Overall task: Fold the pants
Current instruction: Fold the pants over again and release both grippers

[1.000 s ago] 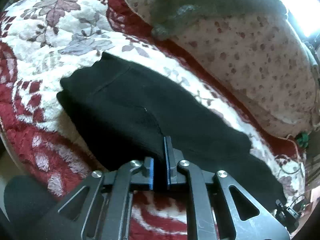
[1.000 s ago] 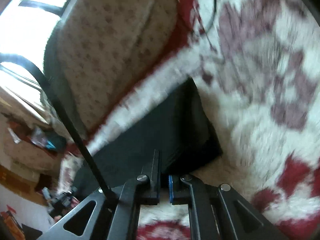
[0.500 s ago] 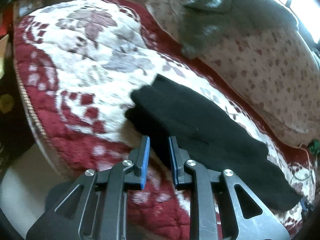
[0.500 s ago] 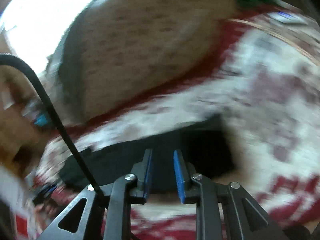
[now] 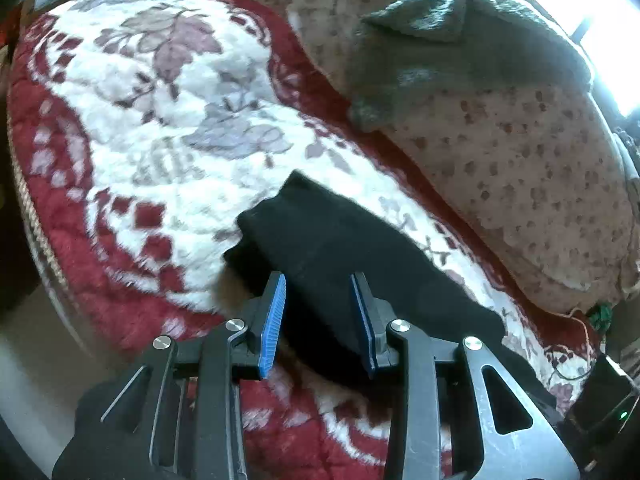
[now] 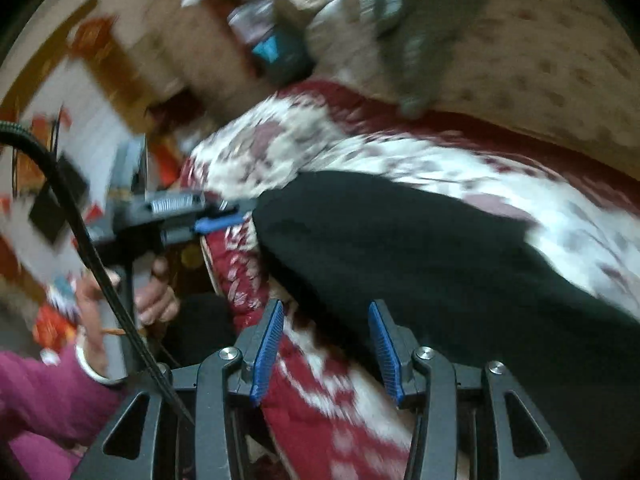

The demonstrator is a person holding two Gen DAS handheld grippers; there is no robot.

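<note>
Black pants (image 5: 344, 256) folded into a long strip across the red-and-white flowered blanket (image 5: 160, 128), running from centre toward 4 o'clock in the left wrist view. Left gripper (image 5: 320, 316) above the near edge of the pants, jaws opening, nothing pinched between the blue pads (image 5: 273, 320). Right gripper (image 6: 326, 350) likewise opening, empty, over blanket at the pants' edge; blurred, so touching or not is hard to tell. Grey knit cloth (image 5: 460, 48) at 1 o'clock on the spotted cushion (image 5: 540, 184).

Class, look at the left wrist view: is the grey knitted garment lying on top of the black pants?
No. The grey knitted garment lies on the spotted cushion, well apart from the black pants on the floral blanket.
</note>
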